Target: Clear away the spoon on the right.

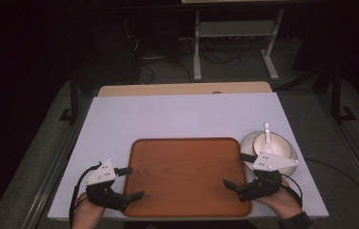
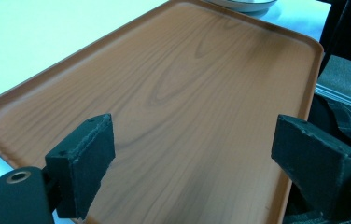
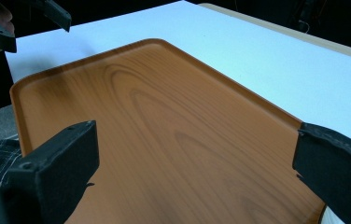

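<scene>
A: How are the two grippers placed?

B: The left gripper [image 1: 131, 182] is held at the tray's left edge near its near-left corner, and the right gripper [image 1: 238, 170] at the tray's right edge near the near-right corner. Both are pointed inward over the tray [image 1: 187, 143], so that the tray is faced from either side.

A: And the jaws?

B: Both pairs are spread wide. In the left gripper view the wood-grain floor of the tray [image 2: 201, 93] is seen between the two black pads with nothing clamped; the same is seen in the right gripper view, where the tray [image 3: 155, 121] lies bare between the jaws. Nothing is gripped by either.

A: Where is the tray itself?

B: It is laid flat on the white surface [image 1: 177, 114], toward the near edge and roughly centred. A white bowl [image 1: 287, 148] with a spoon [image 1: 267, 131] in it is set just beside the tray's right edge, close behind the right gripper.

A: Why that arrangement?

B: It is judged that a two-sided start is being prepared: the open jaws are kept symmetric at the tray's sides, perhaps so that the tray can be steadied or the bowl fetched onto it. The bowl appears placed within easy reach of the right gripper for that reason, though this cannot be confirmed.
</scene>
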{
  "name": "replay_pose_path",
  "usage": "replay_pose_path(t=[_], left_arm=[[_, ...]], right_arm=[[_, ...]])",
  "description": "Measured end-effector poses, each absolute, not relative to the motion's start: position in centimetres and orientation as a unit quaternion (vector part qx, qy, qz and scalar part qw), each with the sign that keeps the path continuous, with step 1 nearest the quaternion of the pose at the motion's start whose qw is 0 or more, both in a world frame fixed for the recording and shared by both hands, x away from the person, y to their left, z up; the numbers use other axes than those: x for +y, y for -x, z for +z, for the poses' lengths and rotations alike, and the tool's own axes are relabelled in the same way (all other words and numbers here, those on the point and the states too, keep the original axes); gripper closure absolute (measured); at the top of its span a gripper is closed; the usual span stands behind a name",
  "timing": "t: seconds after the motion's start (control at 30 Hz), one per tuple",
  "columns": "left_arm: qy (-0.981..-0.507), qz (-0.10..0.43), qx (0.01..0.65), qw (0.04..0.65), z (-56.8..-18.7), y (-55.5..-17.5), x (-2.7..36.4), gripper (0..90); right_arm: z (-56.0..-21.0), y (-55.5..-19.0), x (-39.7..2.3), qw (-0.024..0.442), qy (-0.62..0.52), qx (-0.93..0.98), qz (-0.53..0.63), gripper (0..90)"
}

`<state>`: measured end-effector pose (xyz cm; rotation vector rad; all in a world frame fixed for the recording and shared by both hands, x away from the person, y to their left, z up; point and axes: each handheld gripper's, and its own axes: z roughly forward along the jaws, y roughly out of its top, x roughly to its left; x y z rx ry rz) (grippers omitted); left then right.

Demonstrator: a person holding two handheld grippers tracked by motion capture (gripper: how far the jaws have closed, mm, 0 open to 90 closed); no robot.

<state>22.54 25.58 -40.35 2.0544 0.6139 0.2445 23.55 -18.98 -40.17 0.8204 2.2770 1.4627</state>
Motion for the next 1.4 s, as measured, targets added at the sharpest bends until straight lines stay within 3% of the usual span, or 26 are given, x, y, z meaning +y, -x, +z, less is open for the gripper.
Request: replay_pose_path(t=[1.4], left_arm=[[-0.833,0.106,0.258,0.478,-40.1,-22.3,26.5,13.1]], right_arm=[[-38.1,-25.5,-19.8,0.195,-0.299,0.789,0.5,0.0]])
